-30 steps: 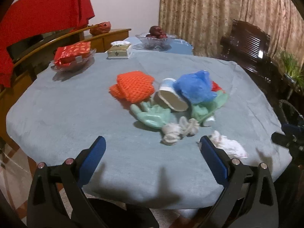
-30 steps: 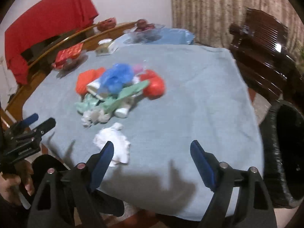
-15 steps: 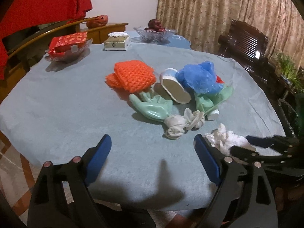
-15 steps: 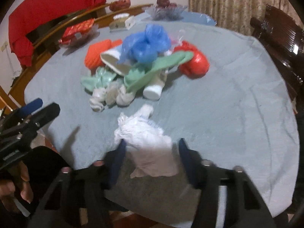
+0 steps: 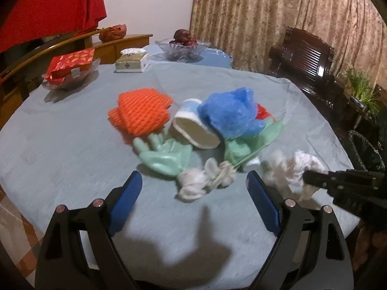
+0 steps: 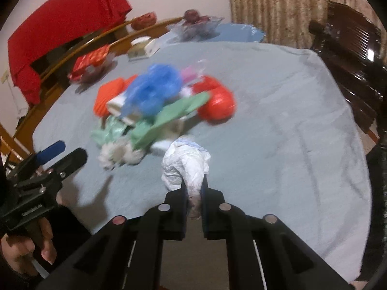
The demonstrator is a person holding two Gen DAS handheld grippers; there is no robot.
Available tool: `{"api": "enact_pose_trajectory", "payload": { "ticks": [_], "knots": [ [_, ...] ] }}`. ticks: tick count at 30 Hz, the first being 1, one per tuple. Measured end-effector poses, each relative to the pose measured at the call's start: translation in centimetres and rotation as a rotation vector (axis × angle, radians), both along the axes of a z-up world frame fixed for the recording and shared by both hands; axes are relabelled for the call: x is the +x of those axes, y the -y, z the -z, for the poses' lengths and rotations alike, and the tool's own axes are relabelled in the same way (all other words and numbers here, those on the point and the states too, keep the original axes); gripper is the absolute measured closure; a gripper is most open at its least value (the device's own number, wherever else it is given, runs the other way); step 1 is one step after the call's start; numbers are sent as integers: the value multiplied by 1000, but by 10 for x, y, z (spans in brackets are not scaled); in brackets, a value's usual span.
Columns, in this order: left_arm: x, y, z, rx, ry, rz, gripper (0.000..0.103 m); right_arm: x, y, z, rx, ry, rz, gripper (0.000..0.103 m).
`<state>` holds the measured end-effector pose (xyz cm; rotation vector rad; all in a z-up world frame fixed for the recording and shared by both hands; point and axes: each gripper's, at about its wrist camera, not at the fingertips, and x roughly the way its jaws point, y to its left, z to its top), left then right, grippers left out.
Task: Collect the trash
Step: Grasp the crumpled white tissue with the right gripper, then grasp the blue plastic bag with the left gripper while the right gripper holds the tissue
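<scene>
A crumpled white tissue (image 6: 185, 166) sits at the near edge of the table (image 6: 278, 111), pinched between the closing jaws of the right gripper (image 6: 193, 188), whose pads press on it. Just beyond lies the trash pile: a knotted white wad (image 5: 205, 180), green gloves (image 5: 167, 157), a paper cup (image 5: 193, 128), a blue bag (image 5: 229, 116) and orange foam netting (image 5: 142, 111). The left gripper (image 5: 193, 191) hovers before the wad, jaws wide apart around nothing.

Round table (image 5: 60, 149) under grey-blue cloth, trash heap (image 5: 193, 133) mid-table, tissue box (image 5: 131, 61) and two glass dishes at its far edge.
</scene>
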<state>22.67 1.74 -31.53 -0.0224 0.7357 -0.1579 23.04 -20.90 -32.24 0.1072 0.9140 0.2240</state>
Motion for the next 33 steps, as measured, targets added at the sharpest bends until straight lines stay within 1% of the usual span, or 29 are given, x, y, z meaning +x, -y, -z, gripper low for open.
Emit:
{"api": "enact_pose_trajectory", "payload": {
  "ticks": [7,10,13,15,19,20,21,22,23,24,25,26,29,33],
  "knots": [
    [21,25,-4,-3,21,22,19,16,58,-3,-13,18,110,94],
    [35,34,-6,1,32,31,21,20,75,-4,-16,24,135,94],
    [51,42,-8,0,40,30,23,24,85,-7,-14,32,151,94],
    [59,46,-7,-2,32,37,28,26,90,-8,-13,38,157,94],
    [68,57,-4,4,29,52,31,31,97,-8,-6,42,165,94],
    [70,59,-3,3,25,58,38,30,97,-7,-5,42,166,94],
    [73,61,-1,-2,15,69,52,30,97,-6,-5,39,164,94],
    [76,64,2,-12,-2,85,61,31,98,-4,-5,34,163,94],
    [77,64,3,-18,-10,91,77,30,99,-3,-4,32,162,94],
    [78,65,5,-26,-18,94,89,28,99,-2,-5,32,162,94],
    [77,65,4,-28,-17,92,92,27,100,-1,-4,30,162,94],
    [76,65,4,-31,-16,92,99,26,101,-1,-4,30,163,94],
    [71,64,3,-41,-12,99,101,23,104,-2,-3,33,167,94],
    [58,64,-9,-34,26,111,102,21,107,-7,3,45,178,94]
  ]
}}
